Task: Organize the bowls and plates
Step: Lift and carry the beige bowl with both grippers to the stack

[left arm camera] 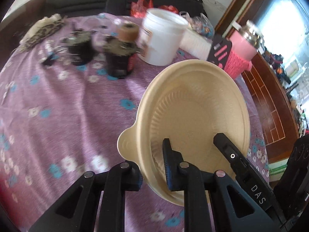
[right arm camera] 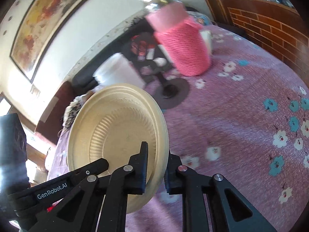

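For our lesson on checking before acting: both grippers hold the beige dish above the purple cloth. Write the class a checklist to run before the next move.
1. Left gripper shut on the beige dish rim: ok.
2. Right gripper shut on the opposite rim: ok.
3. Dish lifted off the purple cloth: ok.
4. Dish empty: ok.
5. Clear of the white tub and pink-sleeved bottle: ok.
6. Where it goes next: cannot tell.
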Motion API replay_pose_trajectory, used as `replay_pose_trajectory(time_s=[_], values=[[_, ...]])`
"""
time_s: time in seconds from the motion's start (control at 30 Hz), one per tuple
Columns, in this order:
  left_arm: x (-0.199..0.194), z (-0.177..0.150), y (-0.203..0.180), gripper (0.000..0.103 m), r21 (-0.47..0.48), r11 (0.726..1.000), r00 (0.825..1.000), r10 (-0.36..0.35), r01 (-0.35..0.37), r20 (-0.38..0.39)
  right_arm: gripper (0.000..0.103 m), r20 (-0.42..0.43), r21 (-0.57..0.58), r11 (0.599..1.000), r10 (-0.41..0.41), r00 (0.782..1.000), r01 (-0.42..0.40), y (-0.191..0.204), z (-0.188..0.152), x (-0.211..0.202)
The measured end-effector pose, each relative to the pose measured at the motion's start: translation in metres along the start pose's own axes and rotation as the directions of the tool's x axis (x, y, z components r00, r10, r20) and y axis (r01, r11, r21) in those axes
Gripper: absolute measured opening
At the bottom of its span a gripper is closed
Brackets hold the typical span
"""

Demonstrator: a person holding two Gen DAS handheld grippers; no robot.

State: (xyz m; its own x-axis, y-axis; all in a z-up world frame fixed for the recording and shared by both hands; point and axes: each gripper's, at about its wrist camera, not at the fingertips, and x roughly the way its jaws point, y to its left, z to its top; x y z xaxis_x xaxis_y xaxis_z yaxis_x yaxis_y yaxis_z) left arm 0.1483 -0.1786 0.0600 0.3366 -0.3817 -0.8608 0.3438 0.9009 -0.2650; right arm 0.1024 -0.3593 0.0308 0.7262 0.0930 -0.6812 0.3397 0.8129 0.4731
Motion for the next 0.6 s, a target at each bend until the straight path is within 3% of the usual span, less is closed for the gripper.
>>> replay_pose_trajectory(time_s=[0.3,0.6], values=[[-0.089,-0.04,0.088,0.017,-0.136,0.99,0.995,-0.018,0.031,0.094,0.016,-0.032,-0.157,0.983,0.091,0.995,-0.095,0.089,-0.044,-0.025],[-0.2,-0.089,0.157,0.017,-0.19,0.981,0.947,0.037,0.025,0.319,0.016,-0.029,-0.293,0.933,0.209,0.978,-0.208,0.195,-0.091,-0.073]])
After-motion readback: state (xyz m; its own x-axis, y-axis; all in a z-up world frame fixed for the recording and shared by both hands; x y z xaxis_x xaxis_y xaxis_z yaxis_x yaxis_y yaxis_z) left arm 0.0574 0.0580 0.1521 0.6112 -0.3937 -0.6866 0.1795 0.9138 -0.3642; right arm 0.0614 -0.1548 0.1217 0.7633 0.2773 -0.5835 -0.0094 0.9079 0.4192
